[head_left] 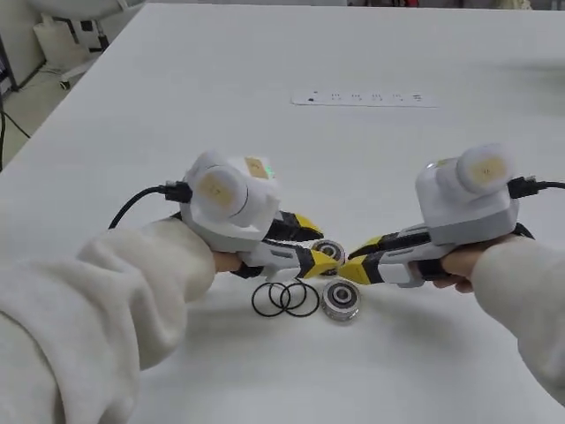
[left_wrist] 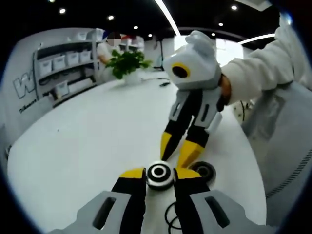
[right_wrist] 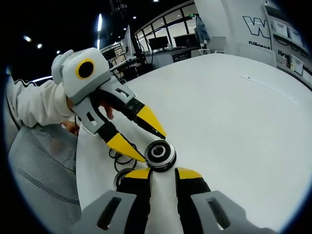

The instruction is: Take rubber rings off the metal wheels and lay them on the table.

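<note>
The tabletop (head_left: 397,62) is a smooth, matt white surface. The left hand-held gripper (left_wrist: 161,174) and the right hand-held gripper (right_wrist: 163,173) have smooth white plastic housings with a soft sheen, and black jaws tipped in bright yellow plastic. At centre frame in the head view, the metal wheel (head_left: 329,251) is glossy, silvery metal with a dark rubber band. Just below it, a second wheel (head_left: 341,299) gleams likewise. The rubber rings (head_left: 284,298) are thin, black and dull. The sleeves (head_left: 106,300) are fuzzy cream fleece.
</note>
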Available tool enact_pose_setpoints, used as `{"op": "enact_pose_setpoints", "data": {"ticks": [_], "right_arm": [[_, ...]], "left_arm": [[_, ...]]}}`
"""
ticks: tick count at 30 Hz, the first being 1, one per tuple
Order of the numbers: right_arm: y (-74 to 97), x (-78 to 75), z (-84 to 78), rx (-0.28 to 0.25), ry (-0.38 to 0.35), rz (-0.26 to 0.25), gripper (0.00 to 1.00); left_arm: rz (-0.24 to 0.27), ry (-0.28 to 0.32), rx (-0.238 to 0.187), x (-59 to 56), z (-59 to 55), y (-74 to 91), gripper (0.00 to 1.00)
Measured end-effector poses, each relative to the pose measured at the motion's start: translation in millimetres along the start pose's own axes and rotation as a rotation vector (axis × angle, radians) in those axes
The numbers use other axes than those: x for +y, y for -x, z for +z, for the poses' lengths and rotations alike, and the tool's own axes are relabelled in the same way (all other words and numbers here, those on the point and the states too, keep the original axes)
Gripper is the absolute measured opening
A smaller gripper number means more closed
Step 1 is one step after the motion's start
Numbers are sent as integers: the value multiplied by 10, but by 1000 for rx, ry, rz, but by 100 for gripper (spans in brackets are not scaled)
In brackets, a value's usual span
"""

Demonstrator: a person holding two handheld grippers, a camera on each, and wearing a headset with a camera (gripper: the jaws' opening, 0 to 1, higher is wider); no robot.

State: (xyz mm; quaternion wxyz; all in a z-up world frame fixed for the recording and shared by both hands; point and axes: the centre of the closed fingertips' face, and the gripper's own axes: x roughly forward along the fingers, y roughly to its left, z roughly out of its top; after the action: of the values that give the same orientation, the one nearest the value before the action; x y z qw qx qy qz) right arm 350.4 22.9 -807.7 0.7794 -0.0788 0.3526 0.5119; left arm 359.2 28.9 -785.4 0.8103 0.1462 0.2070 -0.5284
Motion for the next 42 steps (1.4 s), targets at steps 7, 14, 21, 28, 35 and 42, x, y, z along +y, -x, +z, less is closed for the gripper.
{"op": "enact_pose_setpoints", "data": {"ticks": [7, 14, 21, 28, 35, 42], "right_arm": [[-18, 9, 12, -14, 6, 5, 16], [-32, 0, 7, -13, 46, 1, 14], [-39, 5, 15, -8, 100, -4, 12], [-34, 1, 15, 0, 124, -8, 8], [-14, -42, 16, -8, 64, -27, 0], [22, -39, 26, -45, -170, -12, 0]], "left_arm": [[10, 40, 6, 33, -55, -18, 19], [7, 66, -3, 20, -61, -23, 14], [7, 80, -5, 9, -66, -12, 14], [18, 85, -5, 4, -72, 8, 14], [20, 79, -10, -1, -67, 14, 14], [25, 55, -7, -2, -68, 24, 13]]}}
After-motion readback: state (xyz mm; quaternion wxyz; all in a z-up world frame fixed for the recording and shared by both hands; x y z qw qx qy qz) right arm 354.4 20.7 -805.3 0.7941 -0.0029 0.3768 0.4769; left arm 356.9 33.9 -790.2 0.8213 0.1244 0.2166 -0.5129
